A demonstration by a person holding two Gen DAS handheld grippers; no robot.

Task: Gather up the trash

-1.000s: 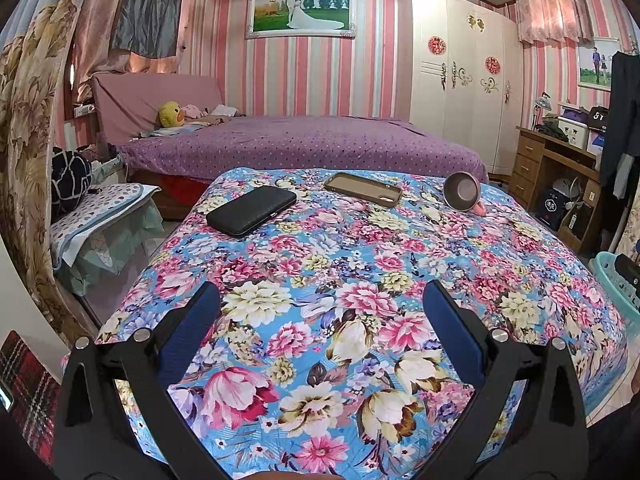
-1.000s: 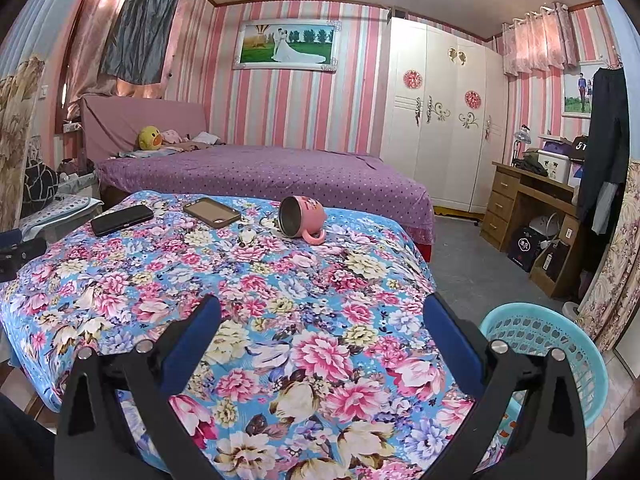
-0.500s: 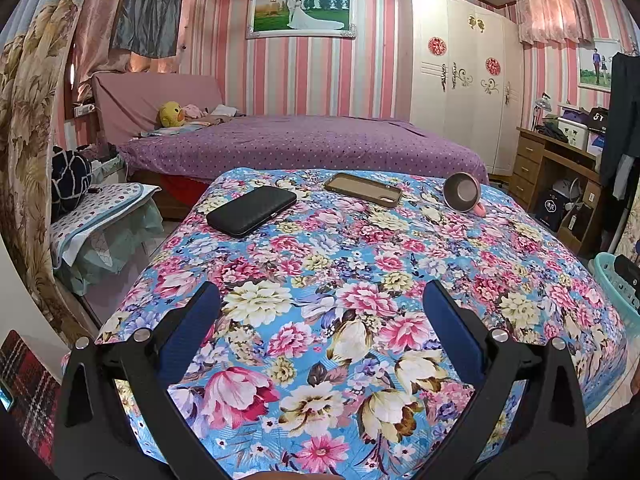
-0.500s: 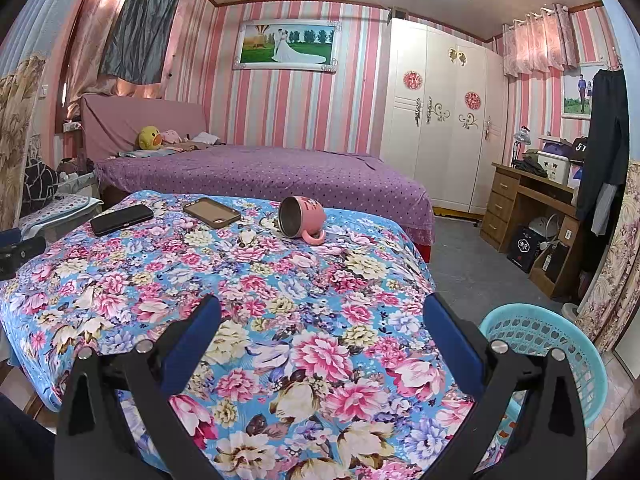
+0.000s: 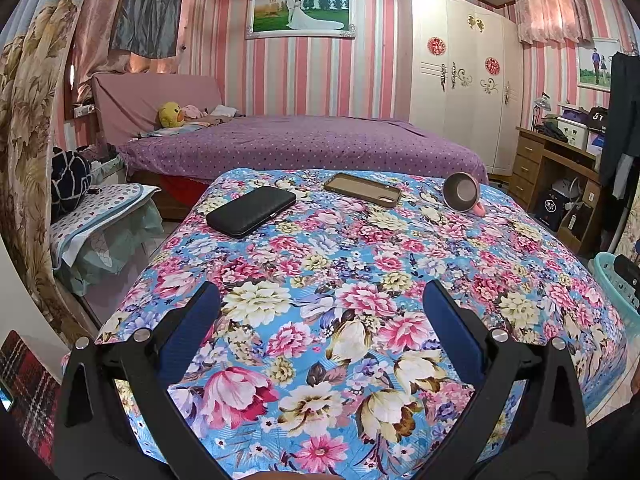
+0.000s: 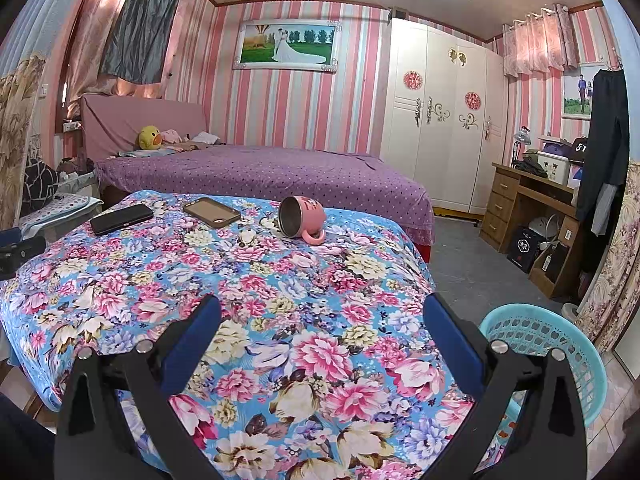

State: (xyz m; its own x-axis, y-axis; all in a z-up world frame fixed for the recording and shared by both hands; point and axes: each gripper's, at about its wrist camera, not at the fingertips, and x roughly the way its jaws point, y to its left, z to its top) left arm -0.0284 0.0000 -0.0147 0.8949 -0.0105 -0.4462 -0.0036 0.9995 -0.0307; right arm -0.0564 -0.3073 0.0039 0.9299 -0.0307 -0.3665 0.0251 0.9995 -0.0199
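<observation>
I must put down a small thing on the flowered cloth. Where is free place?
The whole near half of the flowered cloth is bare. Crowded only along the far edge: black case, phone case and tipped pink mug lie there in a row, apart.

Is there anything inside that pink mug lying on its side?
The pink mug on the floral cloth points its mouth toward the right wrist camera. Only a bare, dull metal lining shows inside, and nothing has spilled out. The deepest part is shadowed, so something small there cannot be ruled out.

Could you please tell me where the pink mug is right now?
The pink mug lies on its side at the far right of the floral-covered table, right of the brown phone case.
</observation>
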